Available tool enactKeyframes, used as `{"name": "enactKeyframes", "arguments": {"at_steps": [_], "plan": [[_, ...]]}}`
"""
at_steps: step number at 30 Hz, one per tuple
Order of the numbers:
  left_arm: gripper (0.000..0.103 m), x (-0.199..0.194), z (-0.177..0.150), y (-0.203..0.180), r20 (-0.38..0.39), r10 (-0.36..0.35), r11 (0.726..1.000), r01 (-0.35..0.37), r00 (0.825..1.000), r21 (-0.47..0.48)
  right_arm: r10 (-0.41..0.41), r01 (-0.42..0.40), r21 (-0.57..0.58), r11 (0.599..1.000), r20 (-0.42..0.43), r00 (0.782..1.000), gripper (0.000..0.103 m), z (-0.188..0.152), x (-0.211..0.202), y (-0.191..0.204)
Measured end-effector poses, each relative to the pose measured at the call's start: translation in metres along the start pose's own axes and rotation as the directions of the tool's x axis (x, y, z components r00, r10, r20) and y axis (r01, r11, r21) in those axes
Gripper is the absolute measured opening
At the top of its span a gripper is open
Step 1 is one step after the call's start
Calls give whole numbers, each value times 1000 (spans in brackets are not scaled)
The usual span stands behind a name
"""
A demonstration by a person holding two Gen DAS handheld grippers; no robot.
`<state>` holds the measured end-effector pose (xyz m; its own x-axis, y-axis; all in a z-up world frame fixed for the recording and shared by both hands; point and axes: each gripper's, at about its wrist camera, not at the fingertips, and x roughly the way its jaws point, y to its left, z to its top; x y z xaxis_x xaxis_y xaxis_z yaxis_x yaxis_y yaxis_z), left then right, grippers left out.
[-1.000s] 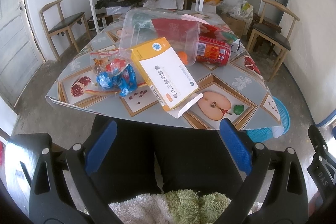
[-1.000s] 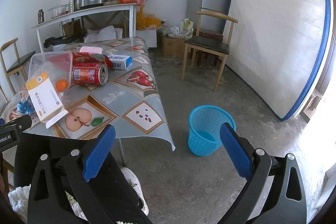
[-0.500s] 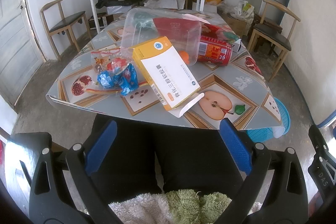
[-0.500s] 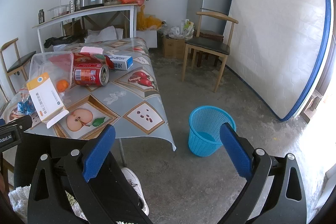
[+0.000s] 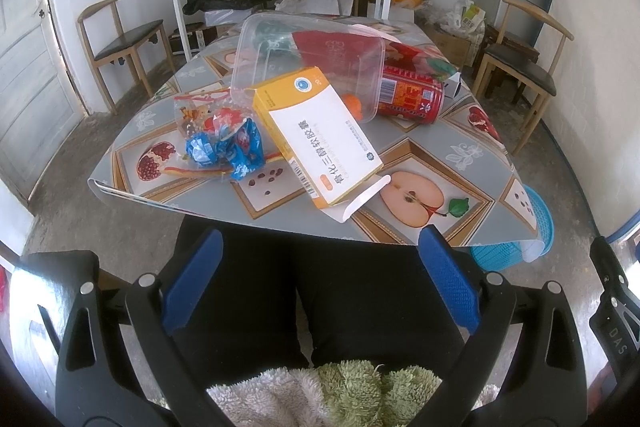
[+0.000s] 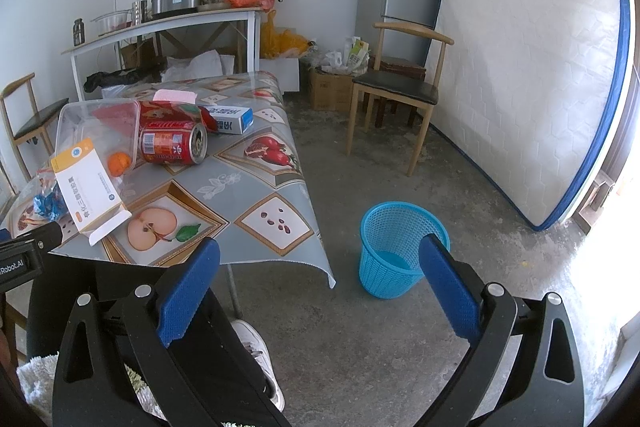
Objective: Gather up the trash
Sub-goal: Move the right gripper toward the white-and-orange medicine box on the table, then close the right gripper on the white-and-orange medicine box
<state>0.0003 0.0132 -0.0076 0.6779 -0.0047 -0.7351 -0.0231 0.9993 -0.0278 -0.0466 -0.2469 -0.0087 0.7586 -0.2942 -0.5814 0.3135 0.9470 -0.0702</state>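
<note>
Your left tongs (image 5: 320, 283) and right tongs (image 6: 316, 291) are both wide open and hold nothing. The yellow box (image 5: 316, 135) lies on the tabletop (image 5: 460, 131) straight ahead of your left tongs, long side slanting from far left to near right. The blue bin (image 6: 400, 247) sits on the floor right of the tabletop, nearer your right tongs.

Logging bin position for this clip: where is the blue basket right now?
The blue basket stands on the concrete floor off the table's right corner, clearest in the right wrist view; the left wrist view shows it half hidden behind the hanging tablecloth.
</note>
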Motion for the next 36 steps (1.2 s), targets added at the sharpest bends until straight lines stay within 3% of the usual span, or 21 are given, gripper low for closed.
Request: {"name": "enactKeyframes", "arguments": {"at_steps": [19, 25, 32, 36], "plan": [[94, 4, -2, 10, -18, -20, 999, 20, 1000, -34, 16, -15, -25, 1000, 34, 999, 97, 10, 2, 9], [94, 7, -2, 20, 2, -9, 999, 9, 1000, -53, 59, -56, -58, 997, 68, 996, 97, 23, 9, 24], [94, 16, 0, 49, 15, 36, 992, -34, 999, -119, 206, -190, -132, 973, 124, 971, 97, 45, 14, 55], [94, 18, 2, 70, 43, 47, 984, -39, 998, -174, 364, -342, -186, 921, 97, 926, 97, 61, 24, 86]]}}
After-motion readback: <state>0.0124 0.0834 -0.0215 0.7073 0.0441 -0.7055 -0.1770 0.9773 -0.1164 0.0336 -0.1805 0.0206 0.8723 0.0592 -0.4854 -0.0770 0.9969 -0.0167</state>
